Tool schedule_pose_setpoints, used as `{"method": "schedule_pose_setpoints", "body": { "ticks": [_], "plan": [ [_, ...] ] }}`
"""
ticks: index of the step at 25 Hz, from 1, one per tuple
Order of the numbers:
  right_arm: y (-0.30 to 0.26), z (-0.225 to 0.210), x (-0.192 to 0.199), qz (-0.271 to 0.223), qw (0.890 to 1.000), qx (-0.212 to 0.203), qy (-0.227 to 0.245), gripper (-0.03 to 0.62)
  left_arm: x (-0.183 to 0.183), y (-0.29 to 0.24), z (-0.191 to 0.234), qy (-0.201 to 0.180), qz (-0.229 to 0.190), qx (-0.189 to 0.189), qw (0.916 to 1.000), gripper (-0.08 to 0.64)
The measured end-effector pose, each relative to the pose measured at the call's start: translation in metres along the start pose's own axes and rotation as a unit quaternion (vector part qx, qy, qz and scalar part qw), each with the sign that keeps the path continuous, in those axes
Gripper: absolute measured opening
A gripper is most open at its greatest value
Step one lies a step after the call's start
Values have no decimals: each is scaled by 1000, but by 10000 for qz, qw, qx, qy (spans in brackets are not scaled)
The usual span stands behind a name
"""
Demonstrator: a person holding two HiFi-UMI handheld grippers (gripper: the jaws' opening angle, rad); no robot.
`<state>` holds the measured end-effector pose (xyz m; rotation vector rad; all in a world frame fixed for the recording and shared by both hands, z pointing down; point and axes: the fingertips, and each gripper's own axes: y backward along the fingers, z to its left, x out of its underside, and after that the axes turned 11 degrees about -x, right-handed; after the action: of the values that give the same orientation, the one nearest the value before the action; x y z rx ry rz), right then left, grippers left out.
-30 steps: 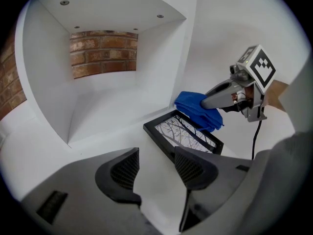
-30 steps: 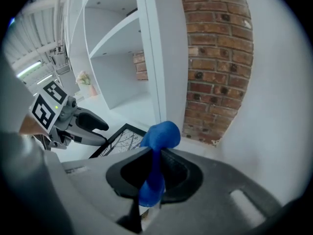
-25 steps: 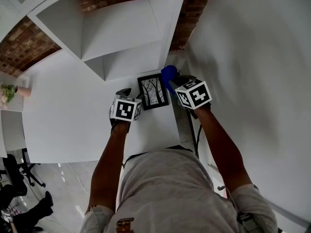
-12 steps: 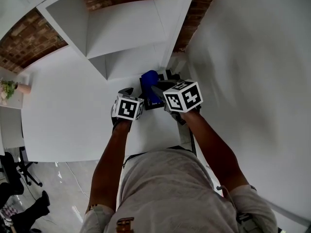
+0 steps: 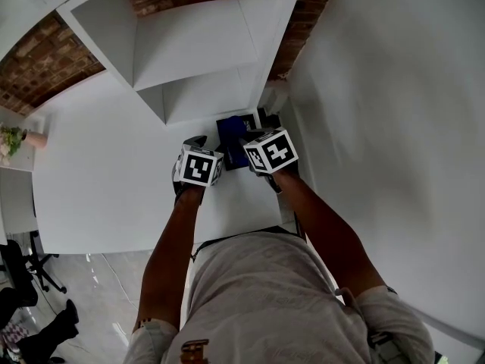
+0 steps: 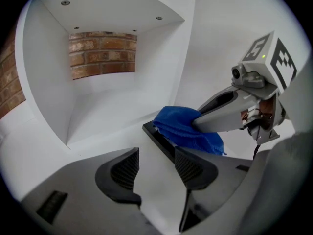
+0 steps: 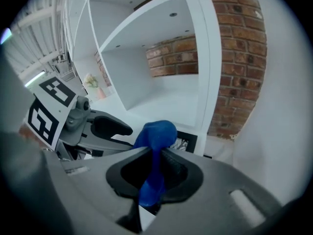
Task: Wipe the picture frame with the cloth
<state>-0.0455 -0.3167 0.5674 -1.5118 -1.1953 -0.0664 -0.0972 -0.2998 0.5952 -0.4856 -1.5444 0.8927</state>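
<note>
Status: wiping step is in hand, judging by contact.

- Picture frame (image 5: 224,122) sits on the white bench (image 5: 114,173), at the foot of the shelf unit (image 5: 197,51). From the head view I can't tell whether it's lying flat or leaning back.
- Right gripper (image 7: 154,168): jaws clamped on the blue cloth (image 7: 155,133). A wad bulges out past the fingertips and a tail hangs down between the jaws.
- In the left gripper view the cloth (image 6: 183,129) lies on the frame's face, covering most of it. Only the frame's near black edge (image 6: 159,138) shows clear.
- Left gripper (image 6: 156,163): jaws moderately apart, only bare bench between them. It's parked just short of the frame's near edge, with one finger right by the frame's corner. Touching or not, can't tell.
- In the head view both grippers sit on the person's side of the frame, left gripper (image 5: 206,146) off its left corner, right gripper (image 5: 250,144) over its face.

Next move, my read: drag the wad across the glass and out to the frame's borders, with light downward pressure. The frame looks light and likely to slide, so the left gripper should brace that near corner or pinch the edge first. The cloth grip looks solid, so no regrasp needed.
</note>
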Motion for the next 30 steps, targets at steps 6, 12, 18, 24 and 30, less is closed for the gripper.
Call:
{"method": "schedule_pose_setpoints", "body": {
  "ticks": [6, 12, 18, 24, 30],
  "plan": [
    [18, -21, 11, 88, 9996, 257, -35, 46, 1, 1, -1, 6, 21, -2, 10000, 221],
    [40, -46, 26, 148, 9983, 545, -116, 48, 2, 0, -1, 29, 37, 14, 10000, 221],
    [63, -51, 29, 48, 9974, 700, -169, 47, 1, 0, -1, 12, 9, 39, 10000, 221],
    [80, -16, 9, -362, 9982, 486, 25, 48, 0, 1, 0, -14, -14, 73, 10000, 221],
    [76, 27, -6, -710, 9975, 22, 7, 48, 1, 2, 0, -42, -33, 73, 10000, 221]
  ]
}}
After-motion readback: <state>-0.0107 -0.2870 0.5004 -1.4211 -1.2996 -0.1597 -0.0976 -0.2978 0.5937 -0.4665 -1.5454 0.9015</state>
